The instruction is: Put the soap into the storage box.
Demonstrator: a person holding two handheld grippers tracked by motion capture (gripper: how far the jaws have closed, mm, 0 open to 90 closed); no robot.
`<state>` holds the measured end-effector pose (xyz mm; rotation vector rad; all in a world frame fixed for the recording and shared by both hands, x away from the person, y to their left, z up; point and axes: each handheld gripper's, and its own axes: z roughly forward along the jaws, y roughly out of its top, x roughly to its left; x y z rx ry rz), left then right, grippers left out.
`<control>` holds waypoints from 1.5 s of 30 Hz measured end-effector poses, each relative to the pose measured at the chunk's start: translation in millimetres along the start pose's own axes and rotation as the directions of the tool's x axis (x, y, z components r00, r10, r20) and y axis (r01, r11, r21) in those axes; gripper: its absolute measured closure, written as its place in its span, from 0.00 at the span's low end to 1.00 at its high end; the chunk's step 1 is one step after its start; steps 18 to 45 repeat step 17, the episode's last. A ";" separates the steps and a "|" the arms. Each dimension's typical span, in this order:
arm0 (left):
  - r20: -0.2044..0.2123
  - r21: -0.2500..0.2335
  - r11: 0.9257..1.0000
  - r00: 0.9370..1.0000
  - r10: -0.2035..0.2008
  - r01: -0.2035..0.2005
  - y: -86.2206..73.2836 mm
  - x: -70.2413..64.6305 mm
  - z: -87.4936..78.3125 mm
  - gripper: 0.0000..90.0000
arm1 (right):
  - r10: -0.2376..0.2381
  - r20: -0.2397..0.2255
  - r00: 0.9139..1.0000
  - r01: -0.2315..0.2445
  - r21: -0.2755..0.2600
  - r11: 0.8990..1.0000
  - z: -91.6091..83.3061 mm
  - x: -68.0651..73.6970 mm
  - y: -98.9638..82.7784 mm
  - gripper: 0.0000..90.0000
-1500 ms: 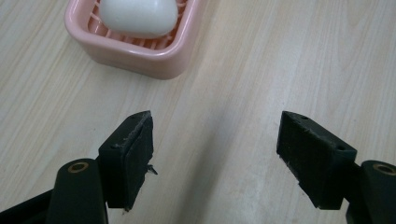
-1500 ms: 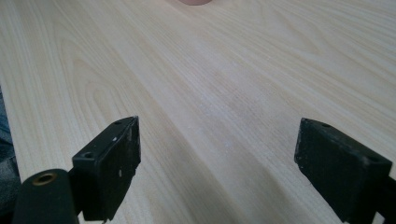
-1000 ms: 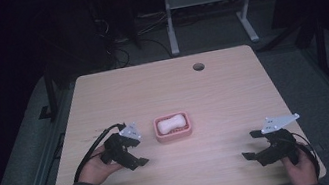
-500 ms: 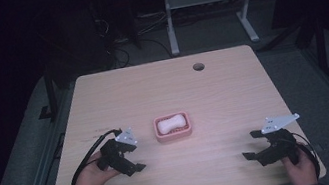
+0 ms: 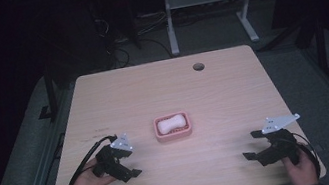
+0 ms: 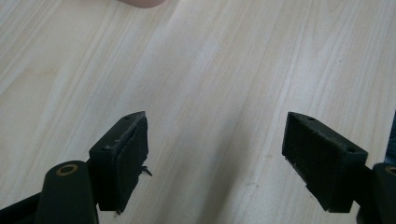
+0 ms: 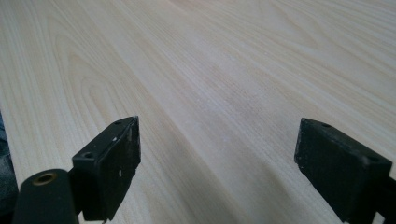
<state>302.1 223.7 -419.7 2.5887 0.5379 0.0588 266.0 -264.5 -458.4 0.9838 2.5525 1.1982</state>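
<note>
We take the pink dish (image 5: 172, 126) as our landmark: it sits near the middle of the table (image 5: 212, 89), a little toward our edge, and a pale soap bar (image 5: 171, 122) lies inside it.

Our left tool (image 5: 133, 173) is low over the table, to the left of the dish and nearer our edge, clearly apart from it. Its jaws have just been opening and now stand wide, released, with nothing between them. In the left gripper view the two black pads (image 6: 125, 161) frame bare wood, and a sliver of the pink dish (image 6: 141, 3) peeks in at the top edge, well beyond the tips.

Our right tool (image 5: 252, 144) rests to the right of the dish and nearer our edge, farther from it than the left one is. Its jaws are also spread and released, gripping nothing; the right gripper view shows plain wood grain between the pads (image 7: 120, 161). A grey plate (image 5: 279, 122) rides on top of it, and a like one sits on the left tool.

Beyond the dish, toward the far edge and to its right, we see a round hole (image 5: 198, 66) in the table.
</note>
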 end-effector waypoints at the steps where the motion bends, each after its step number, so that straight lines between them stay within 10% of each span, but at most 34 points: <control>1: 0.000 0.002 1.000 1.000 0.001 -0.001 -1.2 -0.2 -0.4 0.25 | 0.000 0.000 1.000 0.000 0.000 1.000 0.0 0.2 0.0 0.16; 17: -0.003 0.012 0.999 0.999 -0.041 0.041 -31.4 -1.9 3.9 0.25 | 0.007 -0.002 1.000 -0.007 0.003 1.000 -0.7 0.4 -1.0 0.16; 45: -0.003 0.012 0.999 0.999 -0.041 0.041 -31.4 -1.9 3.9 0.25 | 0.007 -0.002 1.000 -0.007 0.003 1.000 -0.7 0.4 -1.0 0.16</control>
